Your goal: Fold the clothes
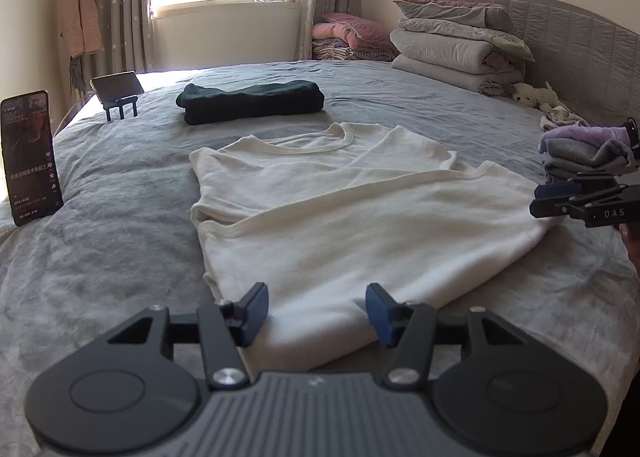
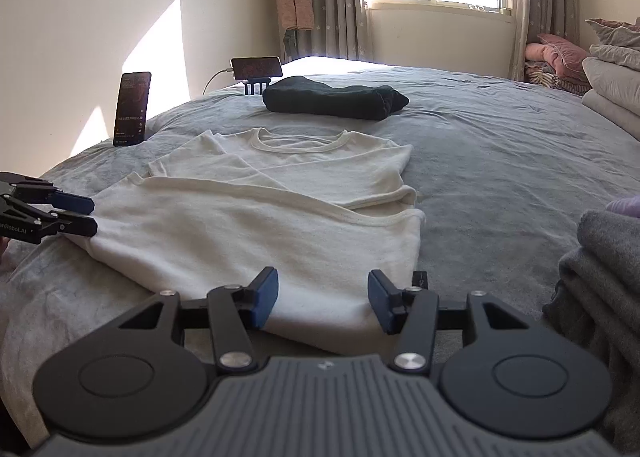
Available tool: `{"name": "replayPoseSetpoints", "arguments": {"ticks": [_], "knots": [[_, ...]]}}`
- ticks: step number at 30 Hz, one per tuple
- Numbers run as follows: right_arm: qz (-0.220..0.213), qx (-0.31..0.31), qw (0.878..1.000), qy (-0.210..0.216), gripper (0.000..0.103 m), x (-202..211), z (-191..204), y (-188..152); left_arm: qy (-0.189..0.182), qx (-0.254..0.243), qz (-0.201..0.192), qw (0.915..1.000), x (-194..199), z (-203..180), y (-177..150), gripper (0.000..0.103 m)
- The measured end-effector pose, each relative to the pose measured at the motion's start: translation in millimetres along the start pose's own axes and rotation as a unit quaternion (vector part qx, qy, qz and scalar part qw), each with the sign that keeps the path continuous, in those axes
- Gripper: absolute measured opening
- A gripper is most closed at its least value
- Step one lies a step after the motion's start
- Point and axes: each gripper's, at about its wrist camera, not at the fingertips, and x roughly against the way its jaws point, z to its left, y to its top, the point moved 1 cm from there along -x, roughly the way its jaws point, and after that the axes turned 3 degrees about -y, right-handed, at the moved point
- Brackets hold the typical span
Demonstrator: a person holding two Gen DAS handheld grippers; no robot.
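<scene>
White t-shirt [image 1: 360,217] is half-folded on bed [image 1: 120,217] — left gripper [image 1: 316,313] and right gripper [image 2: 322,299] both held part-open, empty, at near fold. Near edge to be pinched evenly at 2 corners, then carried far toward collar.

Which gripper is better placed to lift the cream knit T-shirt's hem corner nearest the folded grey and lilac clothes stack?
Right. The right gripper stands open over that corner of the T-shirt, the stack beside it; the left gripper is at the opposite corner.
</scene>
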Motion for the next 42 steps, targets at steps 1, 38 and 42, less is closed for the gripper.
{"name": "replayPoseSetpoints", "arguments": {"ticks": [1,38,42], "knots": [[-0.003,-0.001,1.0,0.0,0.053,-2,1,3,0.006,-0.002,-0.001,1.0,-2,-2,2,0.055],[0.064,-0.055,0.996,-0.029,0.056,-110,-52,77,0.025,0.064,0.044,0.9966,-97,71,76,0.056],[0.071,-0.058,0.995,-0.028,0.056,-135,-64,91,0.054,0.054,0.055,0.9956,-124,83,91,0.056]]}}
